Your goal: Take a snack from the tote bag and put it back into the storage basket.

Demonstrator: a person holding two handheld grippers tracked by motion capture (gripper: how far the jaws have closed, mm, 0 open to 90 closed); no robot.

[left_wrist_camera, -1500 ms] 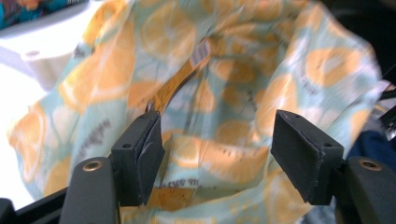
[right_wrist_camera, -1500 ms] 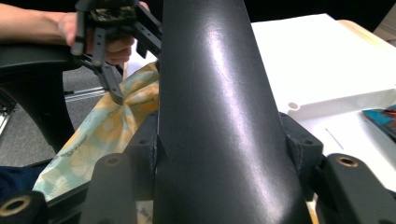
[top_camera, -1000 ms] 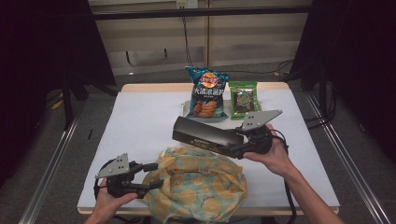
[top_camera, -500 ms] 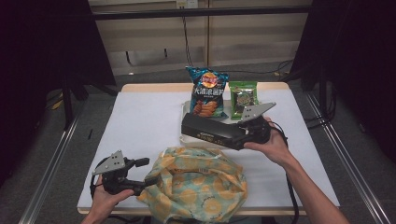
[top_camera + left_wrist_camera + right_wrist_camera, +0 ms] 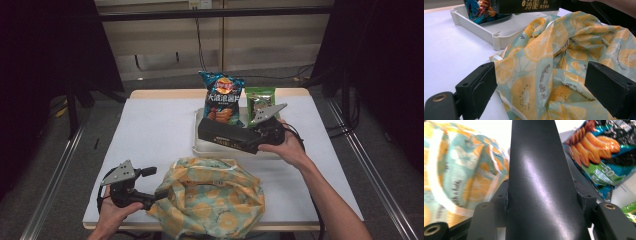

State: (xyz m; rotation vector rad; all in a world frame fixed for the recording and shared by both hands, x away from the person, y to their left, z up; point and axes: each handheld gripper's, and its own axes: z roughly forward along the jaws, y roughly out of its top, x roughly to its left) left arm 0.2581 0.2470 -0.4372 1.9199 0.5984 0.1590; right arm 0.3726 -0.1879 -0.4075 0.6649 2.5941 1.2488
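A cloth bag [image 5: 210,200] printed with orange slices lies crumpled at the table's near edge. My left gripper [image 5: 150,187] is at the bag's left side, open, and in the left gripper view its jaws stand wide apart with the bag's fabric [image 5: 549,65] between them. My right gripper [image 5: 252,140] is shut on the right end of a long black box [image 5: 225,136], held over the white tray [image 5: 200,147]. In the right gripper view the black box [image 5: 541,182] runs straight out from between the jaws. I cannot tell whether the box touches the tray.
A blue chips packet [image 5: 222,97] leans at the back of the tray, and a green snack packet [image 5: 260,102] stands to its right. The white table top [image 5: 150,130] is bare on the left. Dark stands and cables flank the table.
My right gripper has carried the black box away from the bag, back over the tray. The left gripper has barely shifted at the bag's edge.
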